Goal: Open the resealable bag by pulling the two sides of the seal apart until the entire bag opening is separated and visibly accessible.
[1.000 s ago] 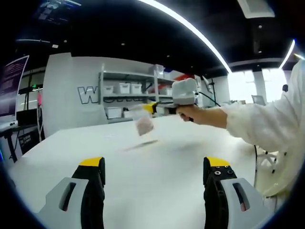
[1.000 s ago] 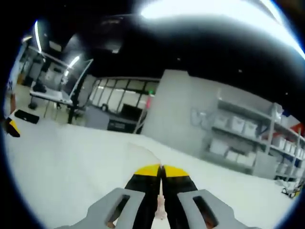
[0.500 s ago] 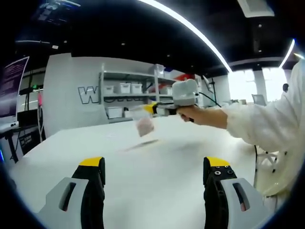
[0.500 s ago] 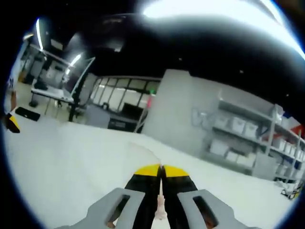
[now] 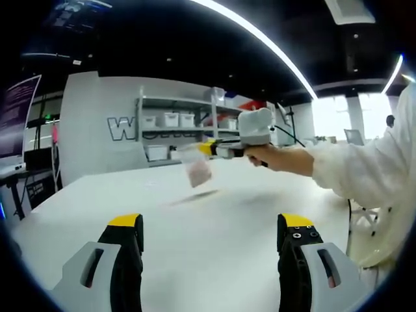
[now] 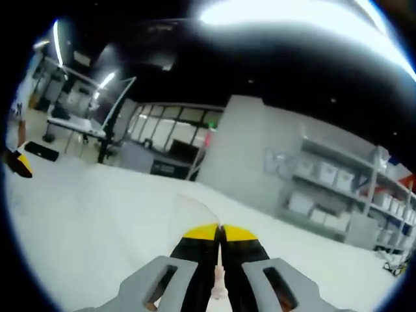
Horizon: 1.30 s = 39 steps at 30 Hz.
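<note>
Left gripper (image 5: 207, 244): jaws wide apart, nothing btwn them, low over the white table (image 5: 195, 253). Well ahead of its fingertips, the right gripper (image 5: 209, 148) comes in from the right, held in a hand (image 5: 263, 156), w/ the bag (image 5: 195, 167) hanging off its yellow tips, clear of the table; shadow lies below. Pinkish contents sit in the bag's lower part.

Right gripper (image 6: 220, 233), own view: jaws pressed together on a thin clear edge of the bag (image 6: 194, 211), film poking out past the tips.

Risks, as judged: only one side pinched, so the bag may swing or slip if grip is at a corner, not the seal. Left jaws must cross a wide gap; a poor aim could nip both layers together and the seal won't part. Whether seal is shut: can't tell.
</note>
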### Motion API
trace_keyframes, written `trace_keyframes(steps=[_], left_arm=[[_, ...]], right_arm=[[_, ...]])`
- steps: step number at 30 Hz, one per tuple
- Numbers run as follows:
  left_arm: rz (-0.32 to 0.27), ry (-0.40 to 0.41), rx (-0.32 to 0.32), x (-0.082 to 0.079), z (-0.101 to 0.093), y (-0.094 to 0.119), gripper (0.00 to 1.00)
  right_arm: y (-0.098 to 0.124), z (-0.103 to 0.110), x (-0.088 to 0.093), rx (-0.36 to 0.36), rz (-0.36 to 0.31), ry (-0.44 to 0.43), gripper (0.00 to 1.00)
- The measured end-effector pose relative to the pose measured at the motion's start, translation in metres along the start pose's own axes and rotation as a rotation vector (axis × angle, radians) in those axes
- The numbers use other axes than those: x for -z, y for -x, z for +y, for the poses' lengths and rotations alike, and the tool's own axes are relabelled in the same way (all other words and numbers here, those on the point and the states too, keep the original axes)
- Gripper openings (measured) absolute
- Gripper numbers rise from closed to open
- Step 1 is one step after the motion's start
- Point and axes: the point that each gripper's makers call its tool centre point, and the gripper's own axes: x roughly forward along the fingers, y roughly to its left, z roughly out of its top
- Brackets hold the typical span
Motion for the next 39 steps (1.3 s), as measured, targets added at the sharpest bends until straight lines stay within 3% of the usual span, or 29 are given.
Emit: trace_keyframes(steps=[39], left_arm=[[-0.012, 0.002, 0.016, -0.002, -0.006, 0.0, 0.83]], right_arm=[[0.038, 0.025, -0.024, -0.09, -0.026, 0.049, 0.0]])
